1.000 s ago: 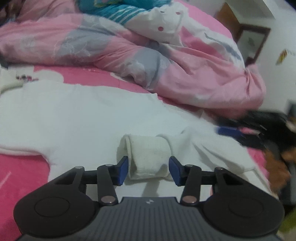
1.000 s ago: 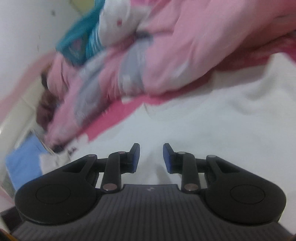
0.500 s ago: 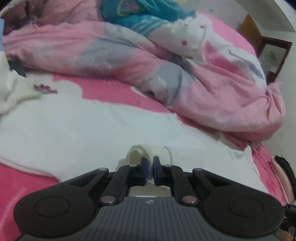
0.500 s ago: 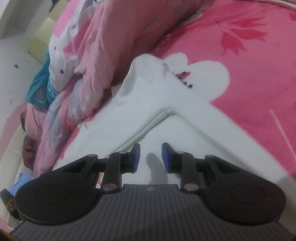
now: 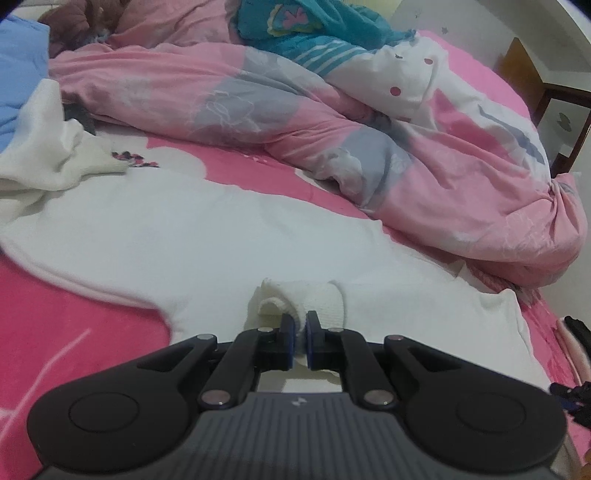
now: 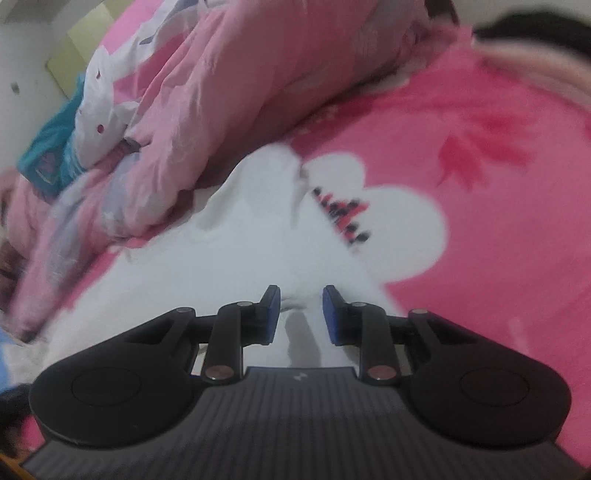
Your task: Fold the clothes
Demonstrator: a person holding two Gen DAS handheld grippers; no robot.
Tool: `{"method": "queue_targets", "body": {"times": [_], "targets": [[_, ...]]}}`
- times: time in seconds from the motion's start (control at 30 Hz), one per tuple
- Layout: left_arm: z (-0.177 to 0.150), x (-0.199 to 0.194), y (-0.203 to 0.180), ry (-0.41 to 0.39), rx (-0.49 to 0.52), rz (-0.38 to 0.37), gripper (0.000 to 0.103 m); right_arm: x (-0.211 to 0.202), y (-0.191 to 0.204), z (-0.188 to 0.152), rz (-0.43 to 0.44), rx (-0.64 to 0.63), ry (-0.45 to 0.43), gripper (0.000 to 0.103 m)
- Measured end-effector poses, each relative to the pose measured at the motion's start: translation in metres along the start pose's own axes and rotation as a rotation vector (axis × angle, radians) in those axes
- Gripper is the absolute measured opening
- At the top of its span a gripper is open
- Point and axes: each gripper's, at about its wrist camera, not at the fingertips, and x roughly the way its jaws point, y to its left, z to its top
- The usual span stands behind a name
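A white long-sleeved garment [image 5: 192, 236] lies spread flat on the pink bedsheet [image 5: 74, 314]. One sleeve is folded back over the body, and its ribbed cuff [image 5: 321, 299] sits right in front of my left gripper [image 5: 301, 332]. That gripper is shut on the cuff's edge, with a pinch of white fabric between the blue pads. In the right wrist view, my right gripper [image 6: 301, 299] hovers low over another stretch of the white garment [image 6: 229, 258]. Its jaws stand apart and its pads press on nothing.
A heaped pink, grey and white duvet [image 5: 332, 129] runs along the far side of the garment, with a teal item [image 5: 314, 29] on top. Blue fabric [image 5: 18, 74] lies far left. A wooden nightstand [image 5: 554, 99] and dark clothes [image 5: 576, 328] sit at the right.
My left gripper's jaws, open around the cuff a second ago, have shut on it, and the view has tilted up. My right gripper swung across the garment towards the sheet's white flower print.
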Motion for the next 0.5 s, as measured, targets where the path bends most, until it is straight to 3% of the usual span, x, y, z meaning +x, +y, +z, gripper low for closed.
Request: {"method": "queue_targets", "body": {"times": [0.17, 0.27, 0.37, 0.5], "targets": [[-0.016, 0.002, 0.005, 0.008, 0.021, 0.014, 0.007, -0.003, -0.002, 0.008, -0.061, -0.051, -0.009, 0.025], [-0.018, 0.0, 0.006, -0.008, 0.024, 0.012, 0.007, 0.008, 0.007, 0.017, -0.05, -0.102, 0.003, 0.024], [-0.019, -0.004, 0.006, -0.023, 0.026, 0.011, 0.007, 0.035, 0.021, 0.017, -0.036, -0.193, 0.07, 0.023], [-0.019, -0.003, 0.009, -0.012, 0.013, 0.007, 0.007, 0.052, 0.027, 0.024, -0.091, -0.243, 0.127, 0.015]]}}
